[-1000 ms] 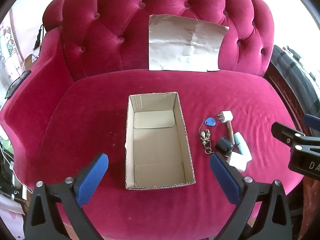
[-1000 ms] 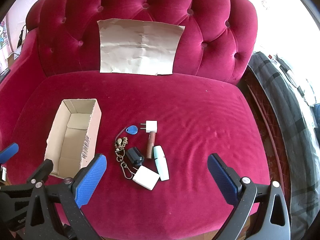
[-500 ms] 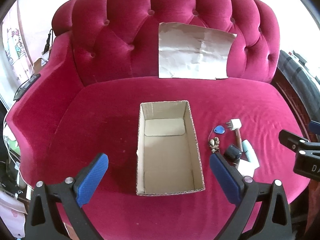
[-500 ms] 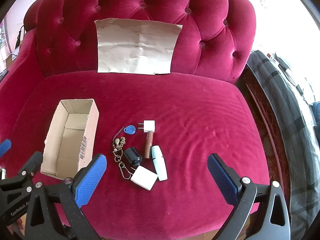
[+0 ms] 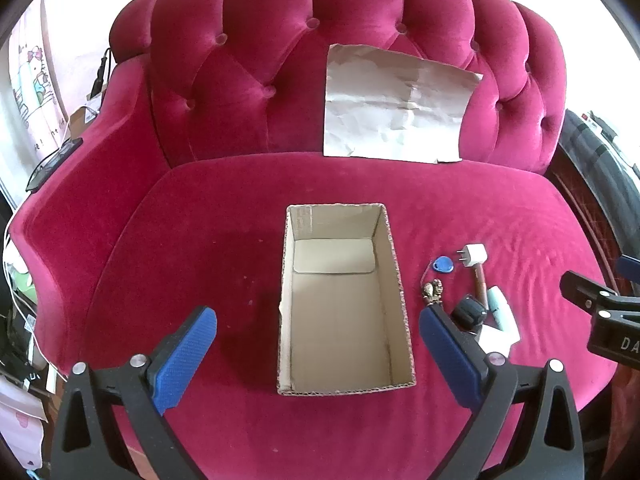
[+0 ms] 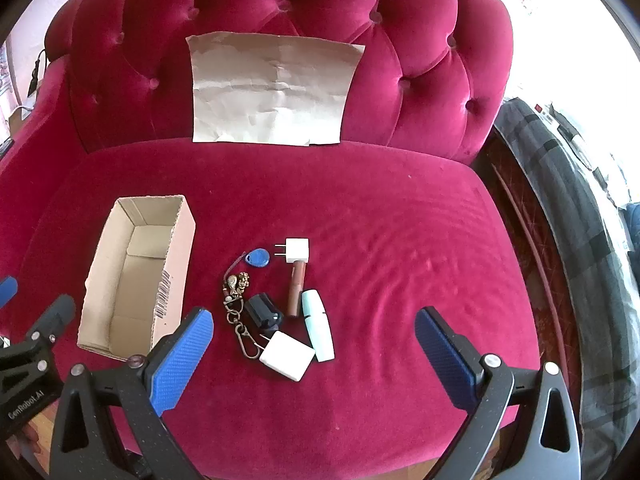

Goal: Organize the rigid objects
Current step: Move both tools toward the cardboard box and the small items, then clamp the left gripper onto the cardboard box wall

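Both grippers (left (image 5: 318, 332), right (image 6: 314, 330)) gape wide, empty; cardboard box (image 5: 344, 389) has drifted rightward in left view.

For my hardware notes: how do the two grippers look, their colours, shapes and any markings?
Both are alike: black plastic frames with triangular cut-outs, silver screws and blue textured fingers. The left gripper carries white lettering, partly readable in the right view; the right gripper shows "DA". No cables visible.

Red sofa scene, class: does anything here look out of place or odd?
Yes: a creased sheet of brown paper leans against the sofa's backrest, an odd spot. The cardboard box holds nothing.
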Tool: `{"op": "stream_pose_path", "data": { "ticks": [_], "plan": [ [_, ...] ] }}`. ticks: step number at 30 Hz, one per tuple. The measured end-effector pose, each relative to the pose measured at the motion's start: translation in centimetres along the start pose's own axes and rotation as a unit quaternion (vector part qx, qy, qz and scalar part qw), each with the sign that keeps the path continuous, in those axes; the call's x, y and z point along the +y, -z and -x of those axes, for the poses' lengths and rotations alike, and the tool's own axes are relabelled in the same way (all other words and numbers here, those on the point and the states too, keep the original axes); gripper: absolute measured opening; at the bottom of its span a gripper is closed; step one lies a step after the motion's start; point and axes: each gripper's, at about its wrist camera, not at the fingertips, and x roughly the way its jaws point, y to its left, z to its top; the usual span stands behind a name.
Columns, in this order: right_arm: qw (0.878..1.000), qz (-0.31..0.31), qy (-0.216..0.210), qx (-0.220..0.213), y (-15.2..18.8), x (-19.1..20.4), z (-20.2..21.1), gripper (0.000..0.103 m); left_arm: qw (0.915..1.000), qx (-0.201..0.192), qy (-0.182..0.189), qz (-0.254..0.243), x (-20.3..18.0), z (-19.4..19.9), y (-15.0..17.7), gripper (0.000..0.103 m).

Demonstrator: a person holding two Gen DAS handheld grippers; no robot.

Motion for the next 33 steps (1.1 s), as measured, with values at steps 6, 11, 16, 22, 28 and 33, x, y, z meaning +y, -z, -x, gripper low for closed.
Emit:
{"op": "stream_pose_path", "data": {
  "ticks": [6,11,16,22,28,33],
  "plan": [
    [1.000,-0.002,-0.001,0.009,0.2,-0.2,-1.2,0.103,0.9998,0.013,-0.011,-0.005,1.3,-2.1,-0.1,0.103],
    [1.000,-0.004,0.004,0.020,0.3,-0.3,-2.4,0.103,0.9997,0.022,-0.010,0.007,2.6,-4.1,0.0,0.103],
    [1.000,-0.005,0.006,0.026,0.7,-0.3,-3.3,0.103,0.9991,0.033,0.002,0.027,4.1,-6.2,0.4,0.103],
    [0.999,0.000,0.012,0.043,1.4,0.1,-4.8,0.103,0.9984,0.052,0.000,0.022,4.7,-8.5,1.3,0.103],
    [0.999,0.000,0.007,0.053,1.9,0.3,-5.9,0.103,0.9983,0.058,-0.006,0.006,4.4,-10.4,2.1,0.103],
    [0.998,0.000,0.014,0.055,2.4,0.2,-6.5,0.103,0.9976,0.068,0.011,0.006,4.5,-11.4,2.7,0.103]
  ]
}}
